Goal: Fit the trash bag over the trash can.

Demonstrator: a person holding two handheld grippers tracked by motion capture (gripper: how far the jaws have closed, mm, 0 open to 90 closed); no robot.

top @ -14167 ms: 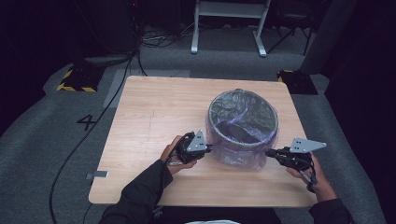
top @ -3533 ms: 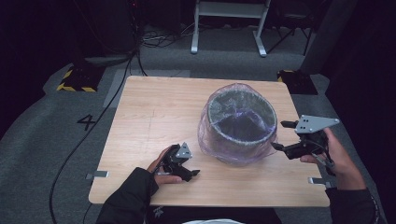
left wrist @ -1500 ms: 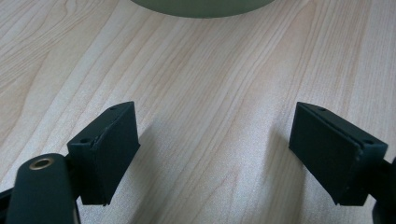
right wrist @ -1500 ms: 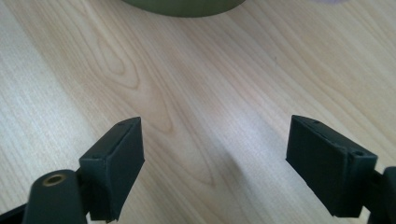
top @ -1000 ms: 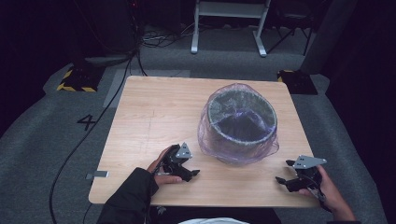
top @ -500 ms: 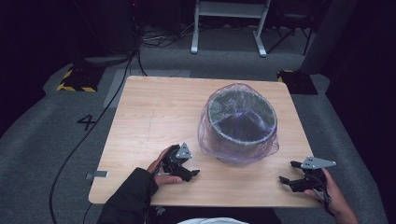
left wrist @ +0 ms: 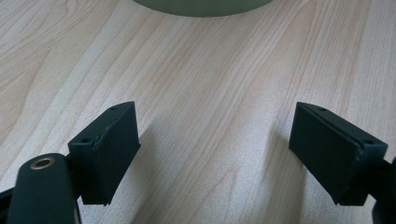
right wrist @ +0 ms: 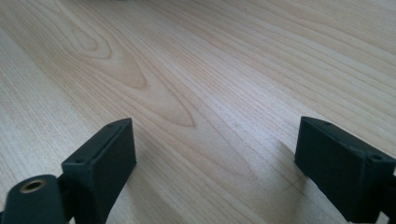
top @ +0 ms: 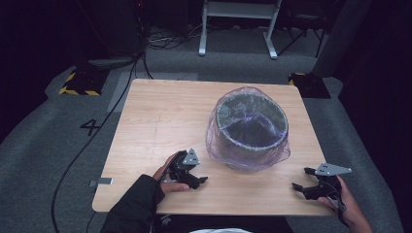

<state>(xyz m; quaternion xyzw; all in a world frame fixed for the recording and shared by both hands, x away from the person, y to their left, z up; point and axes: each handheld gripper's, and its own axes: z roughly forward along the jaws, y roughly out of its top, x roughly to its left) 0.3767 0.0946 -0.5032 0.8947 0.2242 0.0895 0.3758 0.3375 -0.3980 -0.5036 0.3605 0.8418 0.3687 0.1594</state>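
My left gripper and right gripper rest wide open and empty on the table, the bin between and beyond them.

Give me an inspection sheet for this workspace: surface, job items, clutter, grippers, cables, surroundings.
Surface: light wooden table, bare apart from the bin.
Job's things: round bin standing upright right of centre, lined with a translucent purple bag folded over the rim and hanging down the outside.
Clutter: nothing seen on the table.
Grippers: left gripper at the near edge, jaws open, empty; right gripper at the near right corner, jaws open, empty. Both apart from the bin.
Cables: a black cable runs over the floor to the left; more under the white frame.
Surroundings: grey carpet, a floor mark "4", hazard-striped block.
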